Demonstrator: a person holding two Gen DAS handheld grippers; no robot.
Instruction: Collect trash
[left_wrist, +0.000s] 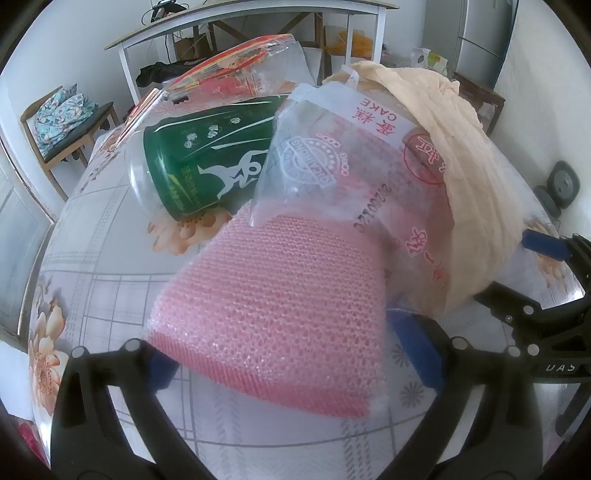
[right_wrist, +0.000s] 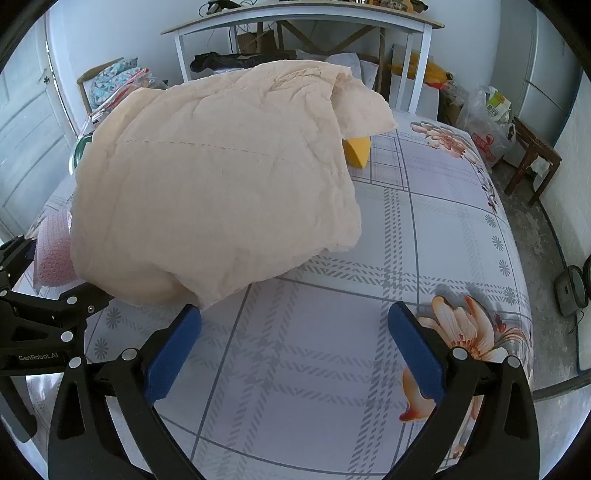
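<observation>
Both my tools gape wide, empty: left tool (left_wrist: 295, 363) straddles the pink mesh (left_wrist: 273, 314), right tool (right_wrist: 293, 350) beside the tissue (right_wrist: 218, 177).

On the table (right_wrist: 424, 221) lie one green can (left_wrist: 207, 162), one pink mesh pad (left_wrist: 280, 310), two clear wrappers and one beige paper (right_wrist: 221, 177). One yellow piece (right_wrist: 356, 152) shows beside the paper
</observation>
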